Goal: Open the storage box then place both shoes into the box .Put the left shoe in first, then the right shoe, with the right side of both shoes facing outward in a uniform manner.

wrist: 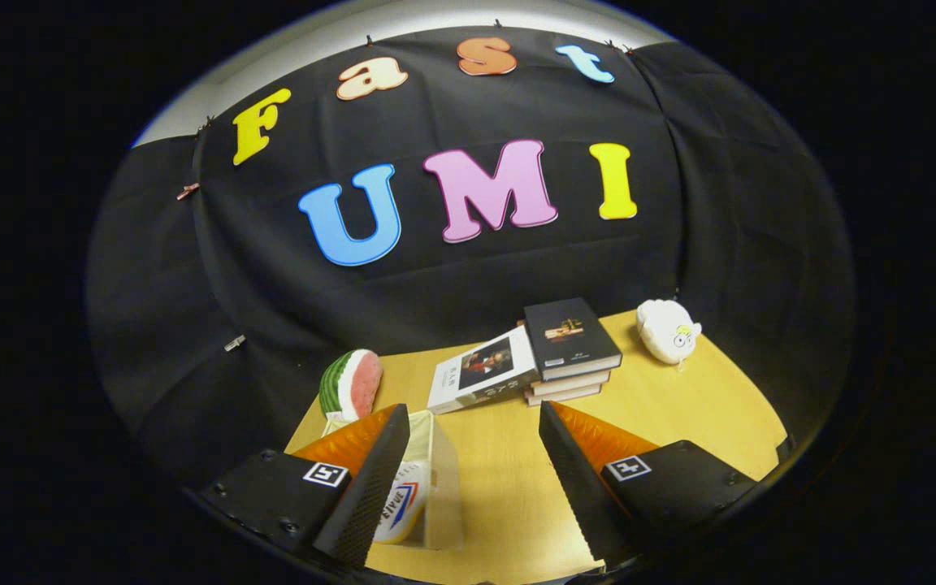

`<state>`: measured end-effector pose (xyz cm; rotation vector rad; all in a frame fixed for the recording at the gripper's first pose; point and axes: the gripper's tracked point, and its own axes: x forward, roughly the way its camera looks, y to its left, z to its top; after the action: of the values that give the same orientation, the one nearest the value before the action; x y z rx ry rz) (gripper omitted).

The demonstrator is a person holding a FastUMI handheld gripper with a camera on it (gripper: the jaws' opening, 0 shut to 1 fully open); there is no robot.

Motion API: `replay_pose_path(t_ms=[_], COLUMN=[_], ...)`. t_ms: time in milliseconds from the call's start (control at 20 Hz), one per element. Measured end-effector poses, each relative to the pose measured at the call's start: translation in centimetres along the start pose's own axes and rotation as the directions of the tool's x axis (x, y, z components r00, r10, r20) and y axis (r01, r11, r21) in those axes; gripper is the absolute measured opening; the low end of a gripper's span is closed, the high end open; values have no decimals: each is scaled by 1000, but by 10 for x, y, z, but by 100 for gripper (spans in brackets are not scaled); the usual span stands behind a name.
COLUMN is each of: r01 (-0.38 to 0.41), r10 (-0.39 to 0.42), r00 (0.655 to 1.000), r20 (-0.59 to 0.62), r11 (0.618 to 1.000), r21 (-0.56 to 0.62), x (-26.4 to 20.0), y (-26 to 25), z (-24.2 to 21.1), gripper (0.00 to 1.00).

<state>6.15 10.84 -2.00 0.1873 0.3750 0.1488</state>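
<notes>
My gripper (474,422) is open, held above the wooden table (679,414), with nothing between its fingers. Below and partly behind the left finger (374,479) stands the clear storage box (439,479). Through its wall a white shoe (399,508) with red and blue stripes shows inside. The left finger covers much of the box and the shoe, so I cannot tell whether a second shoe is in it. The right finger (578,487) hangs over bare table.
A watermelon-slice toy (350,383) lies just beyond the box. Further on are a tilted white book (480,370) and a stack of books with a black one (569,337) on top. A white plush toy (667,329) sits at the far right corner.
</notes>
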Motion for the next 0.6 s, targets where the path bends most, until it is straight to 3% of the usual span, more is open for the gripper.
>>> replay_pose_path(t_ms=[400,600], r01=[47,59], r10=[0,28], r00=[967,942], r20=[255,334], r11=[982,967], r21=[-181,-248], x=[-28,-36], y=[-126,-173], z=[85,95], gripper=[98,98])
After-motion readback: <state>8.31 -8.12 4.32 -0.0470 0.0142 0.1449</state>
